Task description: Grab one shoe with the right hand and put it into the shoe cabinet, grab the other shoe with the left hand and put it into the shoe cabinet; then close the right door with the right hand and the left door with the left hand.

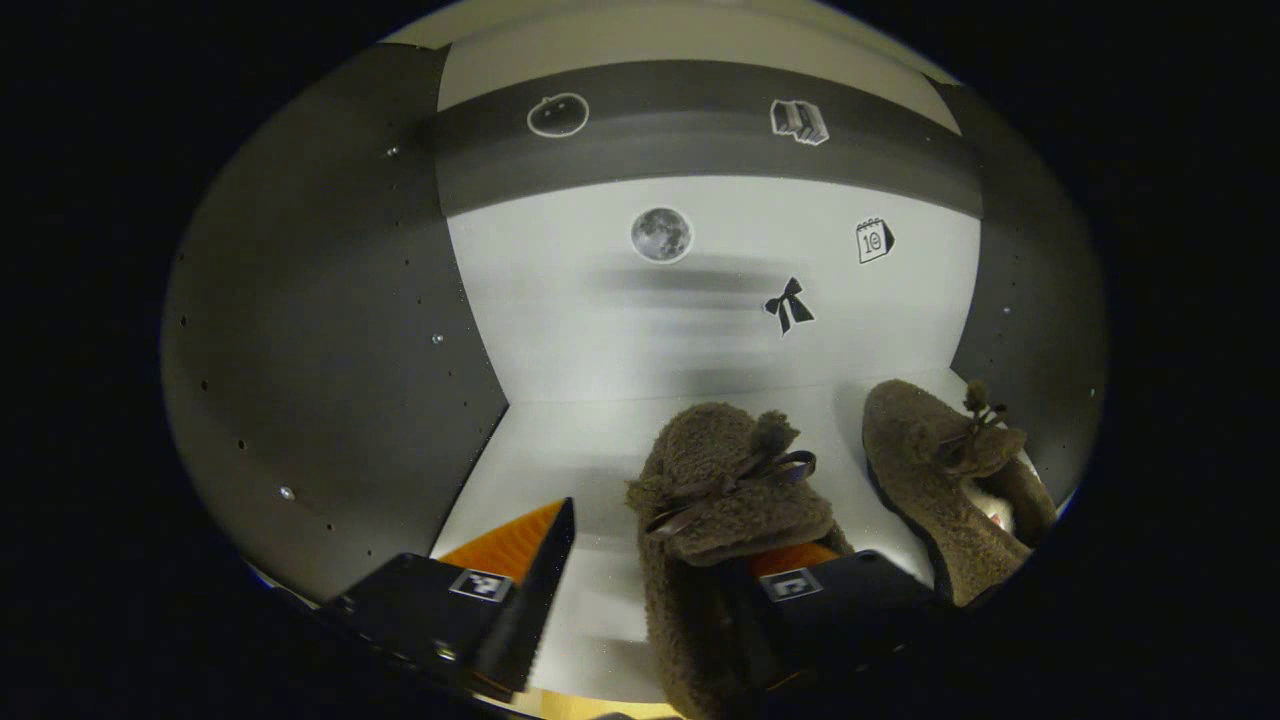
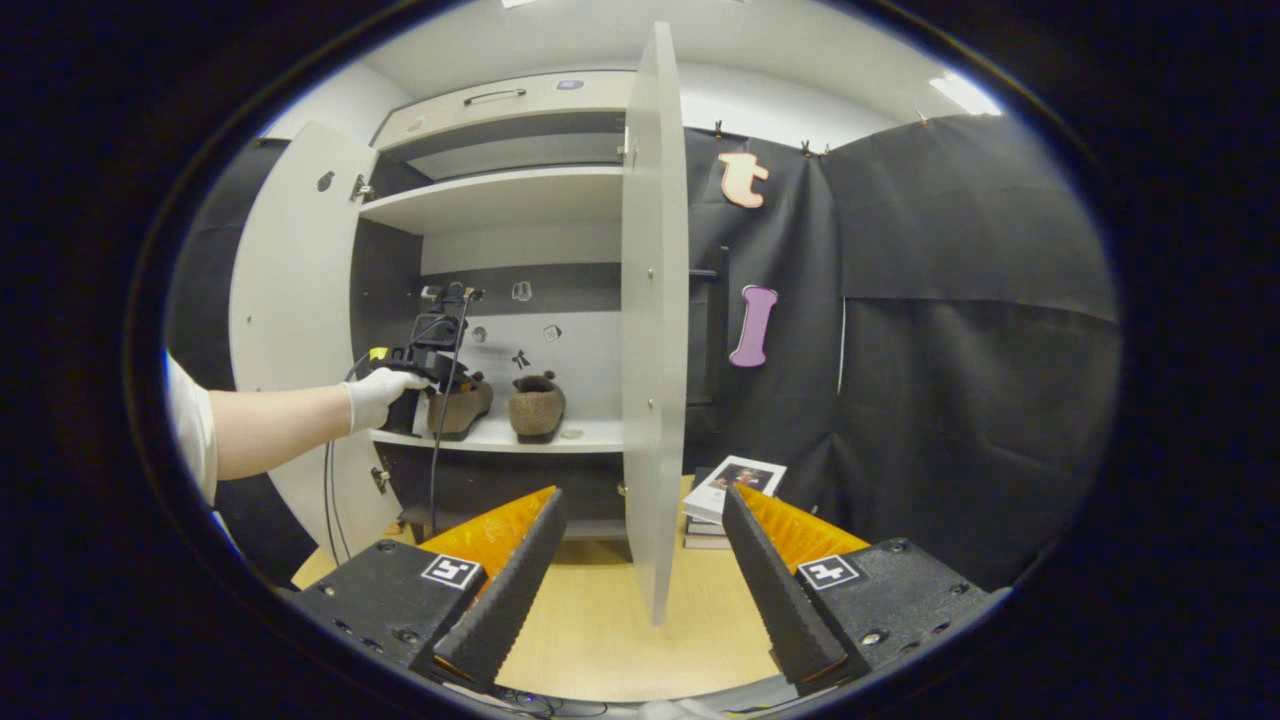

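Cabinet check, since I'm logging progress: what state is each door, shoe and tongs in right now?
Right door: open, edge-on to the right gripper view.
Left door: open.
Right shoe: on the shelf, upright.
Left shoe: on the shelf, beside the left tongs' finger, not pinched.
Left tongs: open.
Right tongs: open, holding nothing, outside the cabinet.

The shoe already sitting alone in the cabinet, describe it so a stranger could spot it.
Find the open cabinet, then the shelf with two fuzzy brown shoes. It is the shoe nearer the right door, standing free, while the other shoe is beside the left gripper.
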Available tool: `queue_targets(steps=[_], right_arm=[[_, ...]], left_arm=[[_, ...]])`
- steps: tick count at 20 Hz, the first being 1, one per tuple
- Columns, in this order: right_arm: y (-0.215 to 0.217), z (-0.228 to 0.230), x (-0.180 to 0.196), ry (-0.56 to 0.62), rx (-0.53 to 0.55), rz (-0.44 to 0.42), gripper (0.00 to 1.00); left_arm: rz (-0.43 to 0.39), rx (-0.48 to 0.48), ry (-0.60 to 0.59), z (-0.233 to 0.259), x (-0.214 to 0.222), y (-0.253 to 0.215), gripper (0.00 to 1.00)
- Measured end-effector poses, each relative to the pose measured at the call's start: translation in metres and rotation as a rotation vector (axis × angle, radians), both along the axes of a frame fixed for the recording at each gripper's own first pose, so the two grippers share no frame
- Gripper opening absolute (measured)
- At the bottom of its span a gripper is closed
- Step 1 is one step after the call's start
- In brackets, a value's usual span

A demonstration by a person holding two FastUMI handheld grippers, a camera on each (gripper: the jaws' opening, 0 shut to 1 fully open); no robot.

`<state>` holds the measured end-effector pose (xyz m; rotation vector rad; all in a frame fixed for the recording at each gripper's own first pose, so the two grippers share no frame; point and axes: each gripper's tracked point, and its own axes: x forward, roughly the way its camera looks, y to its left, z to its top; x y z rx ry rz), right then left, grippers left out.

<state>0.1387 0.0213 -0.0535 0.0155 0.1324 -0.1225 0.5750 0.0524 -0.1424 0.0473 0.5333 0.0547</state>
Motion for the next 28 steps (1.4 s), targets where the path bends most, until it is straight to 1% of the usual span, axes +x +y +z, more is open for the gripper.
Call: queue_targets(steps=[2,3,4,7,11,15,16,17,21,23,26,28], right_arm=[[0.003,0.004,0.004,-0.009,0.003,0.01,1.0],[0.004,0.006,0.006,-0.014,0.006,0.017,1.0],[0.005,0.008,0.008,-0.016,0.006,0.023,1.0],[0.007,0.014,0.012,-0.034,-0.012,0.036,1.0],[0.01,0.021,0.017,-0.047,-0.006,0.055,1.0],[0.011,0.025,0.018,-0.058,-0.011,0.07,1.0],[0.01,0.026,0.017,-0.064,-0.017,0.072,1.0],[0.011,0.027,0.017,-0.068,-0.02,0.076,1.0],[0.017,0.029,0.016,-0.072,-0.013,0.104,1.0],[0.022,0.029,0.016,-0.07,-0.015,0.118,1.0],[0.031,0.029,0.014,-0.066,-0.011,0.146,1.0],[0.038,0.028,0.012,-0.061,-0.014,0.169,1.0]], left_arm=[[-0.004,-0.015,-0.03,0.01,-0.008,0.001,0.95],[-0.004,-0.022,-0.039,0.015,-0.015,0.003,0.91],[-0.01,-0.03,-0.048,0.019,-0.021,0.003,0.98],[-0.043,-0.019,-0.095,0.038,-0.045,-0.002,0.96],[-0.075,-0.024,-0.23,0.087,-0.085,-0.01,0.96],[-0.112,-0.045,-0.346,0.131,-0.145,-0.021,0.96],[-0.123,-0.049,-0.366,0.138,-0.162,-0.023,0.94],[-0.127,-0.047,-0.388,0.145,-0.177,-0.023,0.96],[-0.121,-0.045,-0.494,0.17,-0.242,-0.021,0.95],[-0.107,-0.046,-0.527,0.177,-0.274,-0.016,0.95],[-0.092,-0.034,-0.556,0.178,-0.314,-0.011,0.95],[-0.081,-0.031,-0.551,0.173,-0.34,-0.008,0.95]])
